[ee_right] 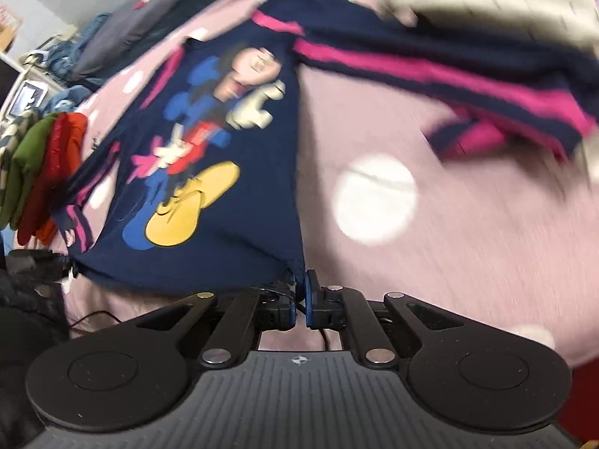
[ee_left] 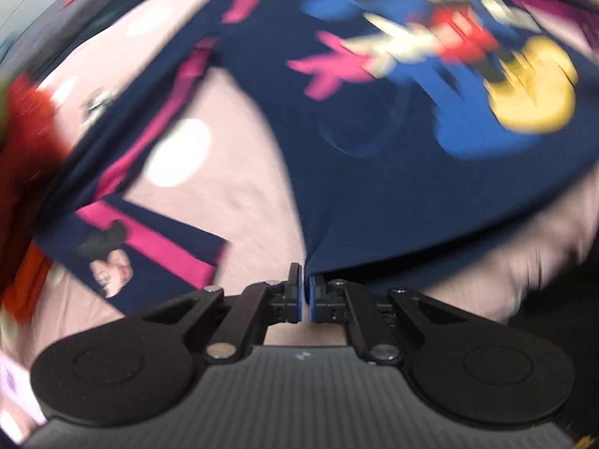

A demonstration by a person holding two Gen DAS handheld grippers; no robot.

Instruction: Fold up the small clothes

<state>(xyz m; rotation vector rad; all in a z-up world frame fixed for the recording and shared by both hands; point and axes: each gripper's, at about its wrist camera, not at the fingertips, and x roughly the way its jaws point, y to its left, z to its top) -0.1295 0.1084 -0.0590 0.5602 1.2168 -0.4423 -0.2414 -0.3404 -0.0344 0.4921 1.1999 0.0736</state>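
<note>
Softly draped, our navy long-sleeved cartoon-print shirt (ee_right: 209,172) spreads over the pink polka-dot bedsheet (ee_right: 468,247), magenta-striped sleeves flung toward ten and two o'clock. Our left gripper (ee_left: 304,292) and right gripper (ee_right: 299,295) each pinch a hem corner, pads nearly together. Motion blur smears the print; folded red and green clothes (ee_right: 41,172) sit at nine o'clock.

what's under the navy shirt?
The navy shirt lies on a pink sheet with white dots, visible all around it. Whatever lies directly beneath the fabric is covered. Left gripper and right gripper pinch its hem.
</note>
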